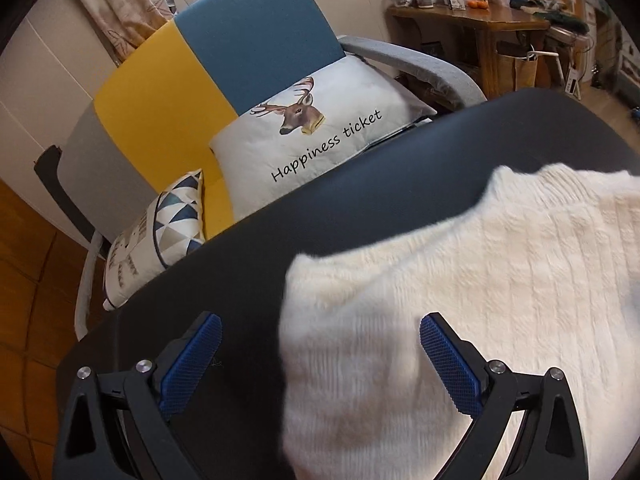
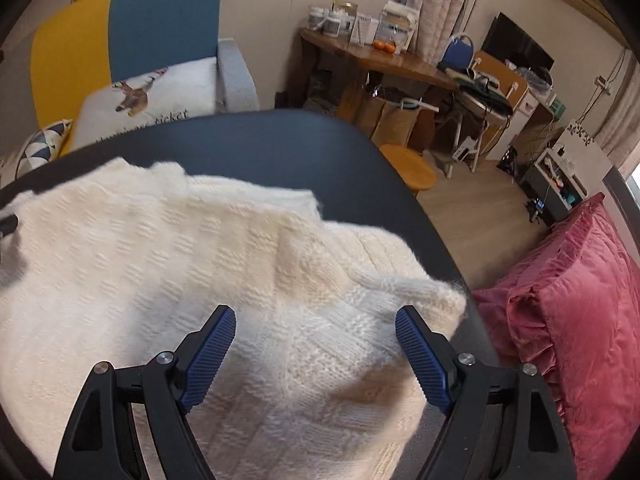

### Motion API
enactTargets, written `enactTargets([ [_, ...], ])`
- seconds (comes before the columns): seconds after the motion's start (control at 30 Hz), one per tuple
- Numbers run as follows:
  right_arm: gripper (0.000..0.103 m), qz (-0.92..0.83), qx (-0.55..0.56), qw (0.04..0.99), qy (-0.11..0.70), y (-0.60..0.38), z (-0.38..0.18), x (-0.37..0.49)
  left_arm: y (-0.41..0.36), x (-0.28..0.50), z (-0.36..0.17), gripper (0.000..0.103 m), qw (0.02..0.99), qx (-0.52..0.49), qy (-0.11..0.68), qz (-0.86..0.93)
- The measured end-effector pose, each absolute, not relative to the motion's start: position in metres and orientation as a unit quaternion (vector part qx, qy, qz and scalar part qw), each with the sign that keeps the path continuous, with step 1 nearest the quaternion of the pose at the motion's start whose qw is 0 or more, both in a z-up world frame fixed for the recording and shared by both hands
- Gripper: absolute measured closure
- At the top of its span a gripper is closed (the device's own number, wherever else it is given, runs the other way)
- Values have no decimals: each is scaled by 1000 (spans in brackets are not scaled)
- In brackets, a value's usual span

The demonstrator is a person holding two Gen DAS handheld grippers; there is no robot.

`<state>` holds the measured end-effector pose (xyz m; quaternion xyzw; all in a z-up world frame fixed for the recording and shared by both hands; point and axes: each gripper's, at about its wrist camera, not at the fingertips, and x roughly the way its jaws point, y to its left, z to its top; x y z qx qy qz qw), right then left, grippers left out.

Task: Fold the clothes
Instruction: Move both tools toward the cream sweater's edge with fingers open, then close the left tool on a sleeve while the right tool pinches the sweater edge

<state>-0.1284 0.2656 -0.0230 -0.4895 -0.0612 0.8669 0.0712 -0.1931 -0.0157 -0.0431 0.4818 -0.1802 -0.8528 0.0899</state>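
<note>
Lying spread across the dark round-edged tabletop (image 2: 280, 140): a cream-white fluffy knitted sweater (image 2: 160, 248), partly folded, one layer over another. Beyond the table, a blue-and-yellow armchair (image 1: 224, 40) bearing a white deer-print cushion (image 1: 320, 132). Over the sweater's edges, left gripper (image 1: 320, 344) and right gripper (image 2: 316, 332), blue-padded fingers spread wide apart, clasping nothing.

Soft daylight, fisheye warp, motion blur
</note>
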Motion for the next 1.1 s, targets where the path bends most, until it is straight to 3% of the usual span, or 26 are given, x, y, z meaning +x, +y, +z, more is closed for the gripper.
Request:
enactTargets([
  [0.27,19,856,-512,55,-47,284,-51,-133,-13,-221,-76,0,77,497,-211,-839],
  [0.6,15,860,-501,58,-74,276,-67,-131,-31,-221,-83,0,47,508,-104,-853],
  [0.67,19,868,-489,59,-63,279,-66,-127,-31,-218,-84,0,43,508,-99,-855],
  [0.7,27,872,-483,59,-57,281,-66,-125,-31,-217,-84,0,41,507,-98,-855],
  [0.77,42,876,-473,70,-56,283,-64,-122,-28,-214,-84,6,36,504,-100,-857],
  [0.9,82,884,-457,91,-42,292,-59,-116,-5,-204,-81,46,17,491,-142,-859],
  [0.93,84,886,-455,89,-31,296,-58,-116,2,-202,-81,58,12,487,-156,-859],
  [1.1,96,894,-441,78,32,313,-48,-112,14,-194,-78,76,-5,478,-179,-860],
])
